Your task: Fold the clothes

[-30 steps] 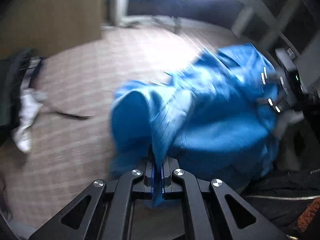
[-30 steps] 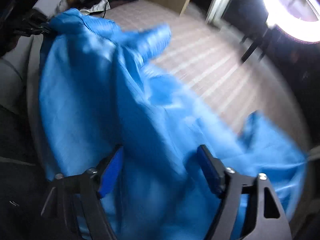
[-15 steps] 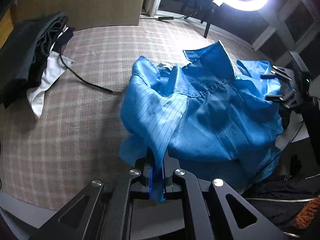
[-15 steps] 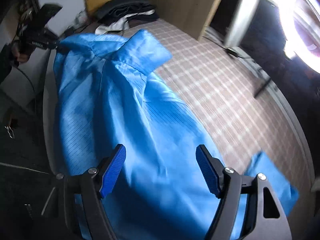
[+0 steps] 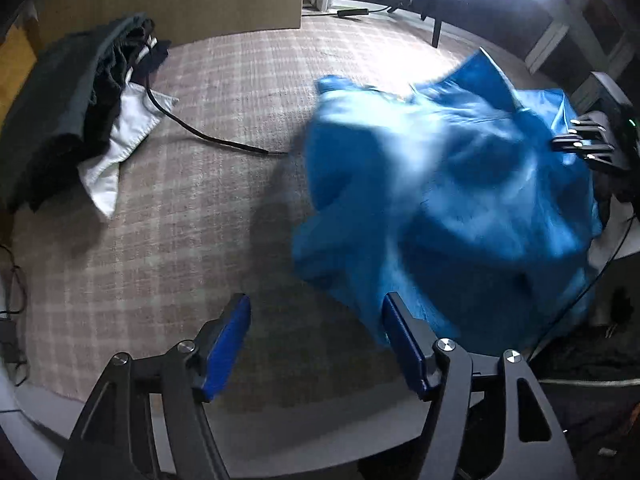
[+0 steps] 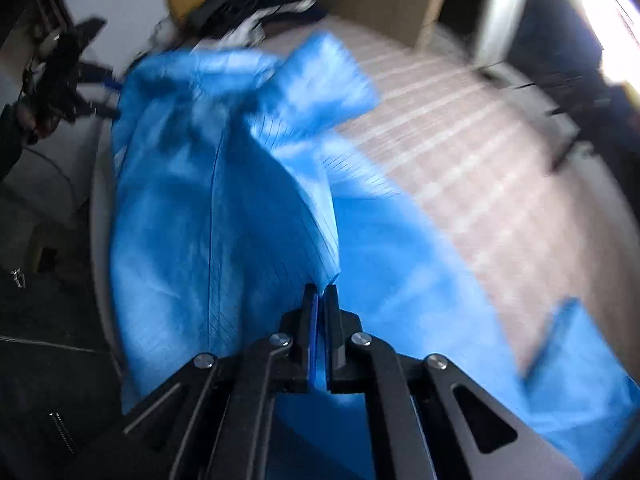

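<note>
Your left tool (image 5: 316, 344) has let go of the blue shirt (image 5: 448, 208) and now stands wide apart over the checked tabletop (image 5: 192, 240), while your right tool (image 6: 320, 300) has closed onto a fold of the shirt. To the left lies a pile of dark and white clothes (image 5: 88, 128); the shirt is bunched on the tabletop's right side.

The blue shirt (image 6: 224, 216) was thin, smooth cloth with a soft shine and fine dark lines. The bed cover (image 5: 192, 216) was rough, matt checked cloth. The left claw (image 5: 316, 344) had matt black plastic arms, shiny metal screws and smooth blue pads (image 5: 228, 344). The right claw (image 6: 320, 304) looked the same. The dark clothes (image 5: 60, 112) were dull cloth.
</note>
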`<state>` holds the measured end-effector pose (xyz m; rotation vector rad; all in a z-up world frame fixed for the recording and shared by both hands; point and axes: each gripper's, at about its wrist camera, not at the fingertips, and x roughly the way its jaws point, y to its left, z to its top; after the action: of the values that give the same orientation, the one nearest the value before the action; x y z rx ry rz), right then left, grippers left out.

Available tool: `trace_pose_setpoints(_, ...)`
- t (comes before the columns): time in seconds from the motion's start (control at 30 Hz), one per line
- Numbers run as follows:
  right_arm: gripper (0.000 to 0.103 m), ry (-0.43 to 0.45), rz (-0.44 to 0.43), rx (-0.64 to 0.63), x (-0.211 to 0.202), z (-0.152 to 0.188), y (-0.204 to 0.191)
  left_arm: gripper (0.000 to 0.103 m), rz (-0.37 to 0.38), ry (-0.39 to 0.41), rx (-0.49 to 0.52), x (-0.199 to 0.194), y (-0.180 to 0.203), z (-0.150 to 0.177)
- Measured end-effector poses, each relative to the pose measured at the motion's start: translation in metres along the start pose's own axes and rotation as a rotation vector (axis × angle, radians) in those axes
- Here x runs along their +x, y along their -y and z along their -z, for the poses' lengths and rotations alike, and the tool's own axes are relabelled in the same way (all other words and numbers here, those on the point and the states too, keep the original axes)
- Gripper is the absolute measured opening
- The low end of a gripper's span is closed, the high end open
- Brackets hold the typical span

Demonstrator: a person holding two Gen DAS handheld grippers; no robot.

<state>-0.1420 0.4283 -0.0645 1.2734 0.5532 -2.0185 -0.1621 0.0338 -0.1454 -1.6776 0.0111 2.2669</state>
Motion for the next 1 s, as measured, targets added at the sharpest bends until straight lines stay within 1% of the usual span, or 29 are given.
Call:
trace_pose_setpoints(0.03,0.002,0.015,0.062,0.051,-0.020,0.008,0.008,0.066,0.016,0.007,0.005,0.001,-0.001,-0.003)
trace_pose_setpoints(0.1,0.002,0.019,0.176,0.144,-0.052,0.028,0.022,0.066,0.047,0.033,0.029,0.000,0.004,-0.013)
trace_pose_setpoints(0.17,0.002,0.011,0.286,0.235,-0.082,0.054,0.036,0.066,0.084,0.055,0.080,-0.001,0.019,-0.024)
trace_pose_setpoints(0.23,0.002,-0.026,0.386,0.366,-0.104,0.090,0.053,0.066,0.128,0.071,0.148,0.000,0.040,-0.037)
trace_pose_setpoints(0.27,0.002,-0.046,0.418,0.416,-0.108,0.106,0.061,0.066,0.142,0.077,0.187,0.000,0.051,-0.043)
trace_pose_setpoints(0.33,0.002,-0.108,0.509,0.472,-0.111,0.139,0.071,0.066,0.157,0.083,0.281,0.003,0.078,-0.056)
trace_pose_setpoints(0.4,0.002,-0.152,0.544,0.515,-0.109,0.163,0.078,0.066,0.171,0.084,0.367,0.009,0.104,-0.071)
trace_pose_setpoints(0.47,0.002,-0.145,0.533,0.590,-0.113,0.185,0.087,0.066,0.171,0.075,0.431,0.017,0.122,-0.086)
trace_pose_setpoints(0.53,0.002,-0.104,0.500,0.630,-0.120,0.196,0.090,0.066,0.163,0.052,0.480,0.025,0.135,-0.098)
trace_pose_setpoints(0.57,0.002,-0.081,0.477,0.623,-0.122,0.196,0.087,0.066,0.155,0.036,0.502,0.030,0.139,-0.102)
trace_pose_setpoints(0.63,0.005,-0.046,0.409,0.572,-0.123,0.184,0.079,0.066,0.131,-0.010,0.535,0.043,0.140,-0.109)
trace_pose_setpoints(0.67,0.014,-0.027,0.370,0.531,-0.123,0.174,0.074,0.066,0.122,-0.037,0.538,0.052,0.138,-0.111)
trace_pose_setpoints(0.7,0.034,-0.017,0.331,0.491,-0.123,0.166,0.070,0.064,0.127,-0.060,0.526,0.060,0.136,-0.113)
trace_pose_setpoints(0.73,0.047,-0.010,0.287,0.437,-0.121,0.155,0.066,0.051,0.154,-0.090,0.492,0.070,0.134,-0.115)
trace_pose_setpoints(0.77,0.067,-0.003,0.272,0.396,-0.120,0.147,0.062,0.036,0.188,-0.119,0.455,0.078,0.133,-0.116)
trace_pose_setpoints(0.8,0.070,0.007,0.263,0.353,-0.118,0.138,0.059,0.004,0.203,-0.139,0.435,0.082,0.135,-0.116)
trace_pose_setpoints(0.83,0.070,0.015,0.245,0.306,-0.115,0.129,0.057,0.001,0.179,-0.142,0.430,0.084,0.138,-0.112)
trace_pose_setpoints(0.87,0.070,0.015,0.227,0.272,-0.111,0.122,0.056,0.001,0.150,-0.131,0.433,0.082,0.142,-0.108)
trace_pose_setpoints(0.93,0.070,-0.004,0.195,0.206,-0.101,0.110,0.060,0.001,0.157,-0.107,0.406,0.068,0.139,-0.100)
trace_pose_setpoints(1.0,0.070,-0.024,0.163,0.140,-0.089,0.099,0.064,0.000,0.160,-0.066,0.342,0.045,0.126,-0.094)
